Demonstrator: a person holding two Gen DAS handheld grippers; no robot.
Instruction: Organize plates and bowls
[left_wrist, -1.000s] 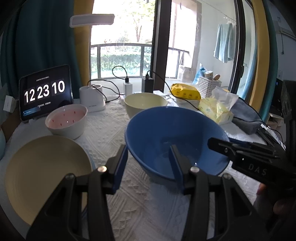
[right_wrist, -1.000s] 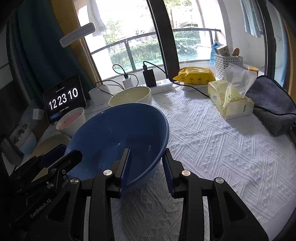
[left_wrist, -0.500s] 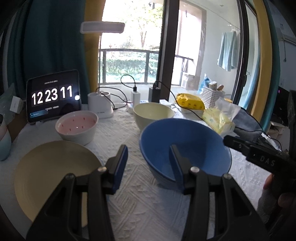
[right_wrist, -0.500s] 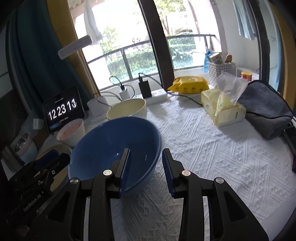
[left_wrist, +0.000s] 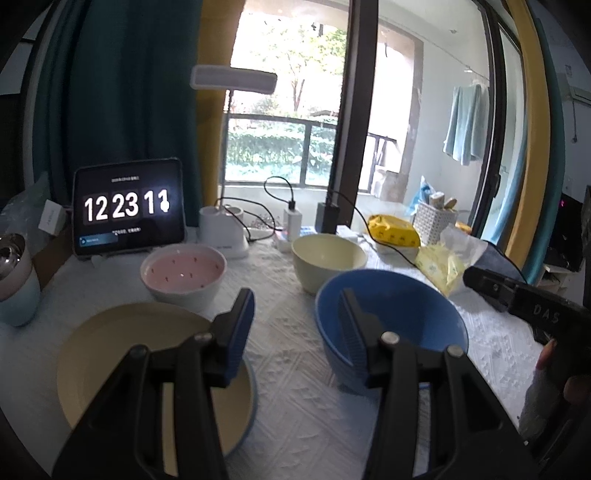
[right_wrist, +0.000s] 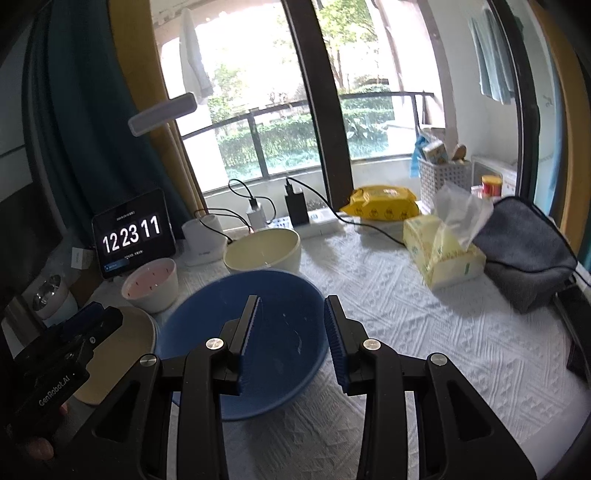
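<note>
A blue bowl stands on the white tablecloth at the middle. My left gripper hovers open, above and short of the bowl's left rim, with nothing between its fingers. My right gripper is also open and empty, raised over the bowl's right side. A large yellow plate lies left of the bowl. Behind stand a pink-lined white bowl and a cream bowl.
Along the back stand a tablet clock, a white lamp base, chargers with cables and a yellow wipes pack. A tissue box and a grey cloth lie to the right. A cup is at far left.
Both grippers have drawn back and risen away from the blue bowl, whose rim was between their open fingers. The bowl now looks smaller and sits on the cloth.
</note>
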